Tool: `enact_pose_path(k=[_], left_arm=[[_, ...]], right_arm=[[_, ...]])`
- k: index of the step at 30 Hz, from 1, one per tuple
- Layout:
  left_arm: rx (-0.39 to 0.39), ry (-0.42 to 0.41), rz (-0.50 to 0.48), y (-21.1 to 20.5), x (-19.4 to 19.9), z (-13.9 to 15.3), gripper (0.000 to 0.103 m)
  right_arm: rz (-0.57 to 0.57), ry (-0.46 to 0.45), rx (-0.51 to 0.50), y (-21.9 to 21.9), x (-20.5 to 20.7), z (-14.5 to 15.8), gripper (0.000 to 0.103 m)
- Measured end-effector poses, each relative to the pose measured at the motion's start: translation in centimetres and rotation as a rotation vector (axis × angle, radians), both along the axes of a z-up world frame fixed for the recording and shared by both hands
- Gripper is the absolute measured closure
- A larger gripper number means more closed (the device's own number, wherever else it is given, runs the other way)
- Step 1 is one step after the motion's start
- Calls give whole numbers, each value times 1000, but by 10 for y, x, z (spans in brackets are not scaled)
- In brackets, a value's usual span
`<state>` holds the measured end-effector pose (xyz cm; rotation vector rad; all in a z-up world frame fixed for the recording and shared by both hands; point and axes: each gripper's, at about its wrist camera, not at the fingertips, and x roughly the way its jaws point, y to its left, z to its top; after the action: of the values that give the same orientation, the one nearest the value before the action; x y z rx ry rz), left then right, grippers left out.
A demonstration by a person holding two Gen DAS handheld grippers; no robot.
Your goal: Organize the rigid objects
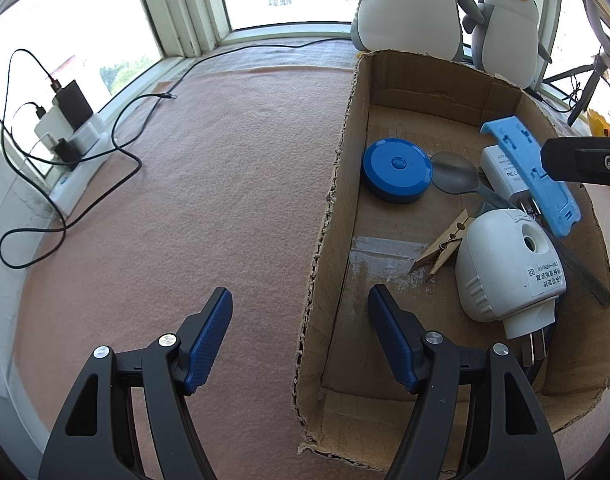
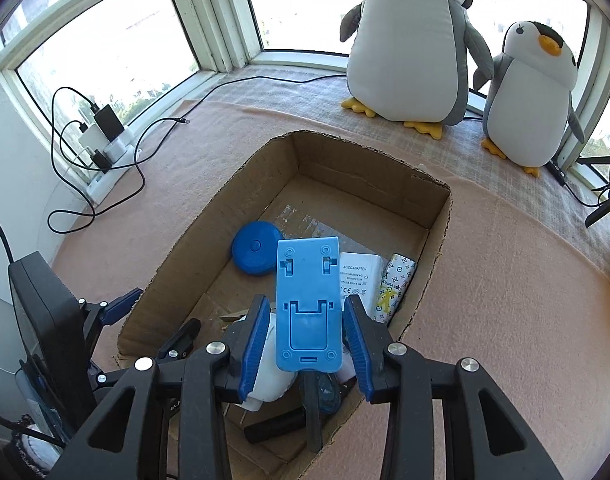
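while the left wrist view sees the cardboard box (image 1: pixel 337 184) from beside its long wall, the right wrist view looks down into it from above, and each shows things the other hides. only the left wrist view shows a metal spoon (image 1: pixel 455 178), a wooden clothespin (image 1: pixel 445 250) and the vented body of a white plug-in device (image 1: pixel 505 264) at about 4 o'clock in the box. only the right wrist view shows a patterned small packet (image 2: pixel 397 288) lying beside the white ac adapter (image 2: pixel 359 276) at 3 o'clock of the box floor. both views show the round blue case (image 1: pixel 397 170) at the 9 to 10 o'clock side of the floor, and two plush penguins (image 2: pixel 405 48) by the window at 12 to 1 o'clock.

the blue phone stand (image 2: pixel 308 308) is over the box's contents, lying between the pads of the right gripper (image 2: pixel 308 340). its long axis runs from 6 toward 12 o'clock in the right wrist view, back face up, hinged flap at the near end. in the left wrist view it slants from 11 down to 5 o'clock, across the adapter. small gaps show between the pads and the stand's edges, so the jaws stand parted and are not squeezing it.

the left gripper (image 1: pixel 301 340) stands open and empty, straddling the box's near wall, one pad over the pink felt mat (image 1: pixel 185 200).
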<state>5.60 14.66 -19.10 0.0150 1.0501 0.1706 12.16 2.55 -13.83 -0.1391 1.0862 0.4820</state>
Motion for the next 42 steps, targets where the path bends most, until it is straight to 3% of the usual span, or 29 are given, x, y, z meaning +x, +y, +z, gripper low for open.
enact_pose_path(k=[2,11,21,30,34,42], left_arm=[[0,0,0,0,0,0,32],[2,9,-1,0,1,0,32],[22,24,-2,-4,-3,9,33],[16,-101,-25,-18,-29,78,33],[11,-166,-48,-31,-44,109,24],[5,-230,-81,-50,-63,143,24]], right_arm=[[-1,-7,-1,0,-2,1,55],[-13,-12,-8,-7,-8,3,54],[-55,-55,-11,-29,-22,18,44],[-104,-133,8,-56,-51,49,38],[-129,-185,29,-69,-65,69,31],[-162,-240,64,-89,-92,96,26]])
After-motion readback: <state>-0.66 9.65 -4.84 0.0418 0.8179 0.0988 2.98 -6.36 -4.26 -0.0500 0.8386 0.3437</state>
